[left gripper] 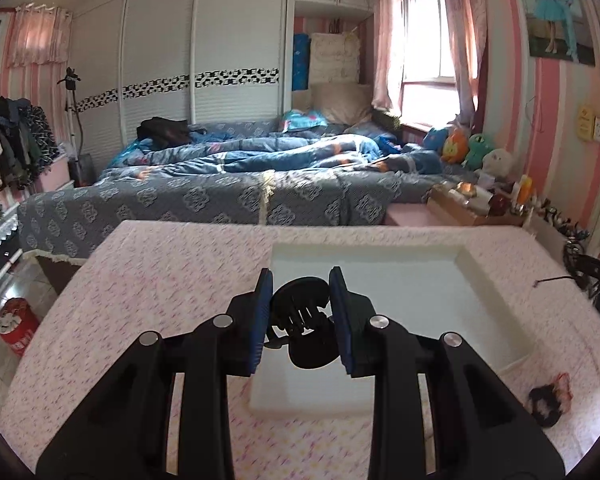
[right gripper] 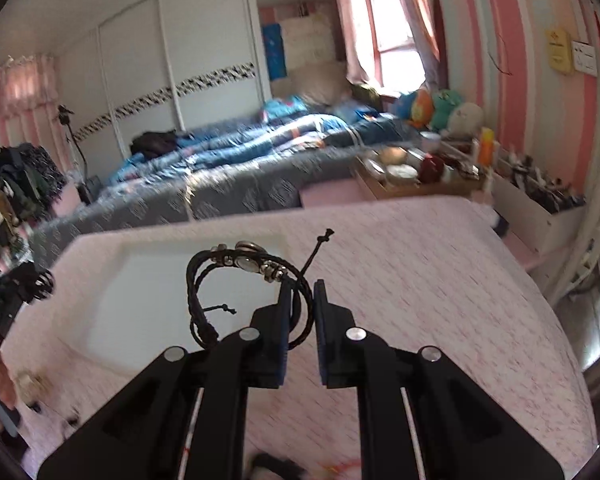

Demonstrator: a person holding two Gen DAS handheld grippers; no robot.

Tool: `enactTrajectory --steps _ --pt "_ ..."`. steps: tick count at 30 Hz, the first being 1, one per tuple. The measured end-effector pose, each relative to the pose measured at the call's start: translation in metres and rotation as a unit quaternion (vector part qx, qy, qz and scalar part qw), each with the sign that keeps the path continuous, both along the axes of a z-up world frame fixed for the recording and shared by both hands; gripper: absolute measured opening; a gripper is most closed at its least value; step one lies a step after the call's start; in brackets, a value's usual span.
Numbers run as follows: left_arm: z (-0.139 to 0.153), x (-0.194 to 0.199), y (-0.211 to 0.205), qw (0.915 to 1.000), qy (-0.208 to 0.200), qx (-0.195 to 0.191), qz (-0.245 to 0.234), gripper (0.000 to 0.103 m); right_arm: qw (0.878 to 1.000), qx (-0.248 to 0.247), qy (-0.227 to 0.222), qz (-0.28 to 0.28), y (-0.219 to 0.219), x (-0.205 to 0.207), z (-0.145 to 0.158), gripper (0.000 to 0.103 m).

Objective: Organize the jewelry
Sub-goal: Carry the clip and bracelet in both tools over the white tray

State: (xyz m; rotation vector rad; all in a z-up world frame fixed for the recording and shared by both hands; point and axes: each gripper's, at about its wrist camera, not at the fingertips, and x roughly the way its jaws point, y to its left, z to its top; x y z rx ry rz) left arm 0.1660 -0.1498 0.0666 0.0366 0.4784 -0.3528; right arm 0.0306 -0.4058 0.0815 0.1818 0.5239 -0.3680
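1. Jewelry: white tray (left gripper: 484, 276) on the pink-flecked tablecloth (left gripper: 160, 264), its near edge hidden behind the left gripper (left gripper: 302, 314).
2. Black hair claw (left gripper: 300, 312) pinched between the left pads above the tray, teeth toward the camera, lower half in shadow.
3. Braided black bracelet (right gripper: 252, 280) clamped at its right side by the right gripper (right gripper: 303, 312), loop upright, beads on top, cord end pointing up.
4. Both grippers angled downward over the table.
5. Dark scrunchie (left gripper: 548, 398) near the right edge, blurred.
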Motion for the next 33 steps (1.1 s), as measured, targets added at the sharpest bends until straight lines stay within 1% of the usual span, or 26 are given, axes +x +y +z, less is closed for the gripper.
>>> enactTrajectory --steps 3,6,8,11,14,18,21,26,33 --pt "0.004 0.011 -0.016 0.9998 -0.001 -0.01 -0.015 0.028 1.0 -0.002 -0.025 0.008 0.013 0.022 0.009 0.011" --pt "0.001 0.02 -0.031 0.9998 -0.005 -0.003 -0.021 0.028 0.999 0.004 -0.028 0.015 0.026 0.042 0.006 0.011" --pt "-0.005 0.024 -0.038 0.9995 0.0 -0.011 -0.028 0.028 0.999 0.009 -0.021 0.025 0.035 0.055 -0.002 0.011" --pt "-0.023 0.028 -0.049 0.9989 0.011 -0.015 -0.043 0.028 0.999 -0.004 -0.002 0.036 0.049 0.072 -0.021 0.011" --pt "-0.042 0.029 -0.065 0.998 0.026 0.008 -0.057 0.028 0.998 -0.001 0.022 0.05 0.059 0.084 -0.045 0.011" --pt "-0.062 0.034 -0.066 0.9973 0.051 0.014 -0.051 0.028 0.996 -0.008 0.052 0.072 0.068 0.089 -0.067 0.012" --pt "-0.071 0.041 -0.061 0.9959 0.074 0.001 -0.051 0.028 0.995 -0.003 0.064 0.073 0.066 0.089 -0.076 0.012" --pt "-0.073 0.037 -0.061 0.9962 0.069 0.011 -0.051 0.028 0.995 -0.004 0.074 0.07 0.063 0.089 -0.083 0.012" --pt "-0.083 0.038 -0.071 0.9941 0.088 0.021 -0.061 0.028 0.992 -0.009 0.094 0.082 0.073 0.094 -0.091 0.012"
